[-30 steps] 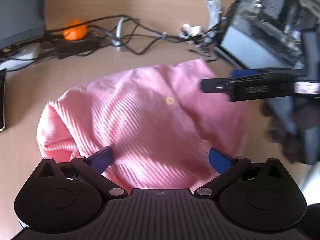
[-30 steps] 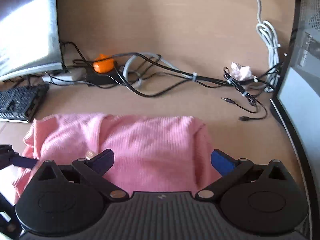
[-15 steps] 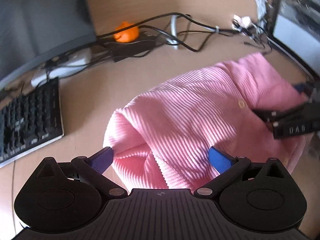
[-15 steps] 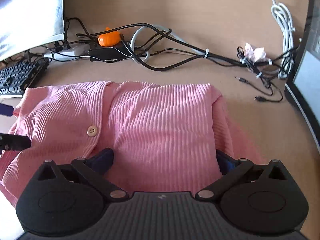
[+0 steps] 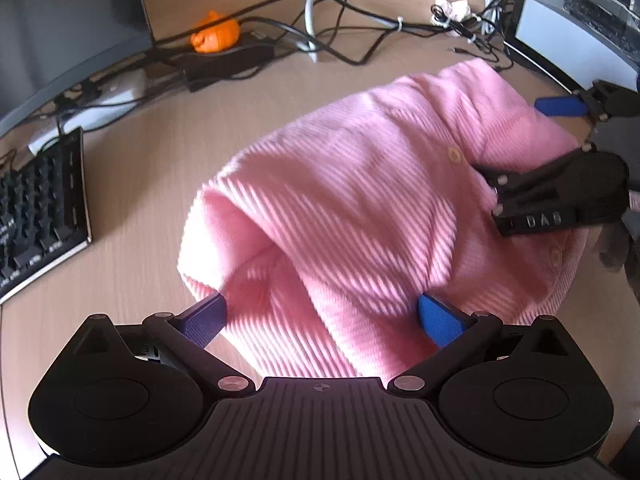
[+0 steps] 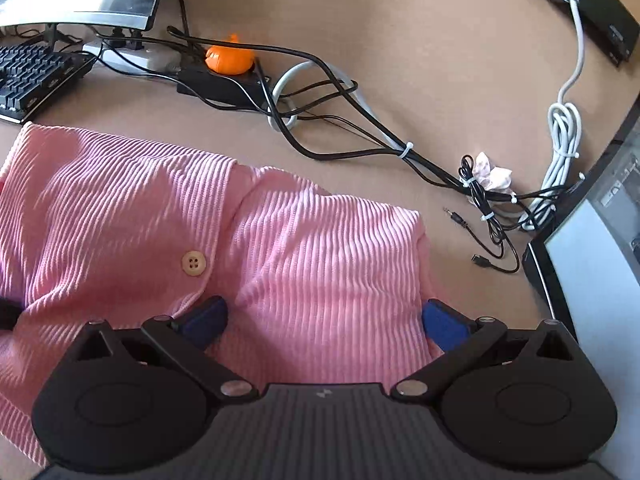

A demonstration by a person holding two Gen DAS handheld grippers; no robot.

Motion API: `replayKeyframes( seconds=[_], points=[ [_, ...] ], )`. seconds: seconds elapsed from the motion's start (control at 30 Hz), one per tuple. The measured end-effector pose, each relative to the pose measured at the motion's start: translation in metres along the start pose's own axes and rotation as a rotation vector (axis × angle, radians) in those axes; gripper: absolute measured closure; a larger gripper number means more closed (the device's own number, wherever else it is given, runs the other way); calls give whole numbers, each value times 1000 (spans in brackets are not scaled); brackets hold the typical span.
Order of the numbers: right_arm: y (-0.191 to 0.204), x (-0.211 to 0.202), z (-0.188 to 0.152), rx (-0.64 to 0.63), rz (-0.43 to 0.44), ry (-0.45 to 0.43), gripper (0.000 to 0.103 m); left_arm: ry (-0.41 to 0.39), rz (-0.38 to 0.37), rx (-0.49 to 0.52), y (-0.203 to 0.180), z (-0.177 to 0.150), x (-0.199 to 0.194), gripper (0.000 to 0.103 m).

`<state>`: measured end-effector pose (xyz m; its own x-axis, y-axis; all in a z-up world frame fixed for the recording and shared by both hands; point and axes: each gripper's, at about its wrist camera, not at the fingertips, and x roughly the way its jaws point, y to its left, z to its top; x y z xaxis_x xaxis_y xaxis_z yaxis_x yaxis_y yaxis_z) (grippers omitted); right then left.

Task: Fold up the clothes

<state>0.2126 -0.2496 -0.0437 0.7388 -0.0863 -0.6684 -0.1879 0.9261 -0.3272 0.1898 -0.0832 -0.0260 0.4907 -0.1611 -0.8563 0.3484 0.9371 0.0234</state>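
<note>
Looking down the left wrist view first: the left gripper has its blue fingers spread wide, and the pink ribbed cardigan bulges up between them, a rolled fold of cloth lying right at the left fingertip. Nothing pinched; the jaws straddle the fabric. The garment sits bunched on the wooden desk, its long axis running away from these fingers, up and to the right toward the computer case. At that far end the right gripper comes in from the side, one blue finger above the cloth, the other buried low near a pale button.

Over to the right wrist view: the right gripper is also wide apart, cardigan filling the gap and spilling left across the frame. Here the long axis runs crosswise, left to right, and the button placket with its button lies just ahead of the left finger. Cables and the keyboard stay well clear behind.

My call: each hand owns one end, the left nearer the rolled fold, the right nearer the placket edge.
</note>
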Motion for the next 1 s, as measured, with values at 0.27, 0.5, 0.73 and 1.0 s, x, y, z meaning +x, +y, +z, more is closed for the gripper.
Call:
replayKeyframes(
  seconds=[0.27, 0.5, 0.73, 1.0],
  points=[
    [-20, -16, 10, 101, 26, 36, 0, -90, -214, 99, -21, -18, -35, 0],
    [1, -74, 22, 164, 118, -107, 0, -186, -108, -41, 45, -34, -70, 0],
    [60, -51, 10, 126, 263, 12, 0, -130, 130, -153, 79, -39, -51, 0],
    [60, -65, -26, 164, 270, 38, 0, -139, 103, -90, 63, -35, -40, 0]
  ],
)
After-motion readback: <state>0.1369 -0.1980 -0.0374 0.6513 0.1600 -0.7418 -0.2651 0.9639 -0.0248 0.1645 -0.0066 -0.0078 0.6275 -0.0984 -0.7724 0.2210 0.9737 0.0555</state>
